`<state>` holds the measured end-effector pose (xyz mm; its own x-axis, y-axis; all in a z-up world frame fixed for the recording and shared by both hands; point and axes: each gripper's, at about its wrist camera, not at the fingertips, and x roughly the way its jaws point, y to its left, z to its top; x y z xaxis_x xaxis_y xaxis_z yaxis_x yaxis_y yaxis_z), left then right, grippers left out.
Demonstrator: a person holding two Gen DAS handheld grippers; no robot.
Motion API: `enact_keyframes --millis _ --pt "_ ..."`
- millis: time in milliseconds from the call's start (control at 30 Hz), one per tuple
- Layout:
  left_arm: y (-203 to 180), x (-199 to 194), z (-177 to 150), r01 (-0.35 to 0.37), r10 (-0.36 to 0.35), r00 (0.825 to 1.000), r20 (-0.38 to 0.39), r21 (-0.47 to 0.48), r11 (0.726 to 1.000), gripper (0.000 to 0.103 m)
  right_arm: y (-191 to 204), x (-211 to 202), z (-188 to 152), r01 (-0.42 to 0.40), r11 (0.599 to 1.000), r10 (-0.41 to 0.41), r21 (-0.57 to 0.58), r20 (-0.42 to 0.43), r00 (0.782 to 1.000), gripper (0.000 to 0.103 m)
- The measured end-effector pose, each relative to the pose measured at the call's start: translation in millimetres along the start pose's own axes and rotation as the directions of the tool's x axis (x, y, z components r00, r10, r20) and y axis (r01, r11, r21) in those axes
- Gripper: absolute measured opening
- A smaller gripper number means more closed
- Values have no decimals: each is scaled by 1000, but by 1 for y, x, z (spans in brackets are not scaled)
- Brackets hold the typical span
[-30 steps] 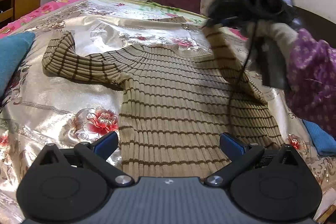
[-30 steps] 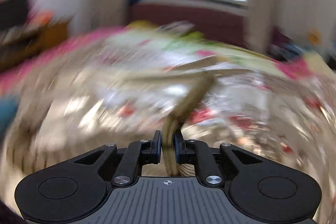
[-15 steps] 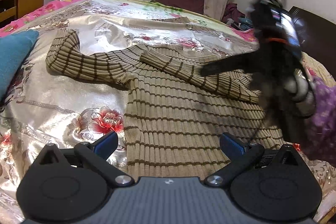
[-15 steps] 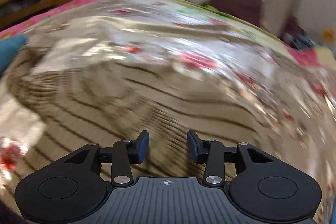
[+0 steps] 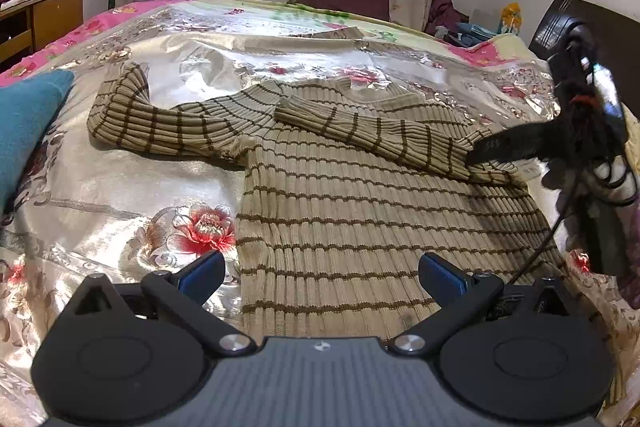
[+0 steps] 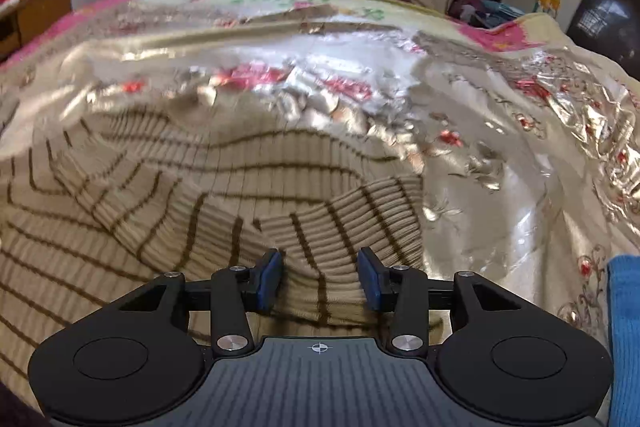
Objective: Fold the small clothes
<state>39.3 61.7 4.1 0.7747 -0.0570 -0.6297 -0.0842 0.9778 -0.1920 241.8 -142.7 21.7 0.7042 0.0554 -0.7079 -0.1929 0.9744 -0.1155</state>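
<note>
Sleeve (image 5: 372,131) is now dropped across the sweater (image 5: 360,227) mid-bed; right gripper (image 6: 319,279) has just been opening, empty, over the shoulder fold. Left gripper (image 5: 320,275) gapes wide above the hem.

Sweater (image 5: 360,195) lies on bedspread (image 5: 120,187), one sleeve (image 5: 372,135) across its chest.

Striped beige sweater (image 6: 168,211) is spread on shiny floral bedspread (image 6: 500,131); its folded sleeve (image 6: 344,223) is seen just ahead of right gripper (image 6: 319,277). Jaws have just been opening, parted, nothing pinched. Blue cloth (image 6: 624,327) at right edge.
</note>
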Motion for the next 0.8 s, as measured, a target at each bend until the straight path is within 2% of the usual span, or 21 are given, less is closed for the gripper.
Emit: enact_keyframes --millis 67,167,267,367,467,533,633,667,700,800 --pt "1 1 0 2 -2 1000 -2 -8 1000 103 0 -9 3 -33 999 33 19 15 999 41" --pt "2 1 1 1 -1 1000 -1 -17 1000 103 21 -21 8 -109 993 111 -52 40 993 41" --pt "6 -2 2 0 1 1000 11 -37 999 103 55 -15 19 -206 970 212 -133 33 977 42" --pt "9 -4 3 -20 21 999 29 -48 999 103 104 0 28 -275 929 286 -249 7 958 43" --pt "14 -5 4 -23 25 999 32 -60 998 103 146 19 32 -288 891 300 -352 -21 954 43" --pt "16 -5 5 -23 25 999 33 -68 997 103 165 32 32 -260 877 274 -403 -24 962 43" --pt "21 -5 6 -20 23 999 32 -85 996 103 176 51 36 -247 883 246 -399 -54 968 29" --pt "22 -5 6 -19 22 999 30 -91 996 103 176 51 38 -260 888 256 -379 -62 965 16" --pt "23 -5 7 -19 22 999 29 -97 995 103 175 49 40 -271 890 265 -366 -66 962 11" --pt "28 -5 7 -16 19 999 28 -119 993 103 177 29 32 -313 874 314 -373 -61 948 9"
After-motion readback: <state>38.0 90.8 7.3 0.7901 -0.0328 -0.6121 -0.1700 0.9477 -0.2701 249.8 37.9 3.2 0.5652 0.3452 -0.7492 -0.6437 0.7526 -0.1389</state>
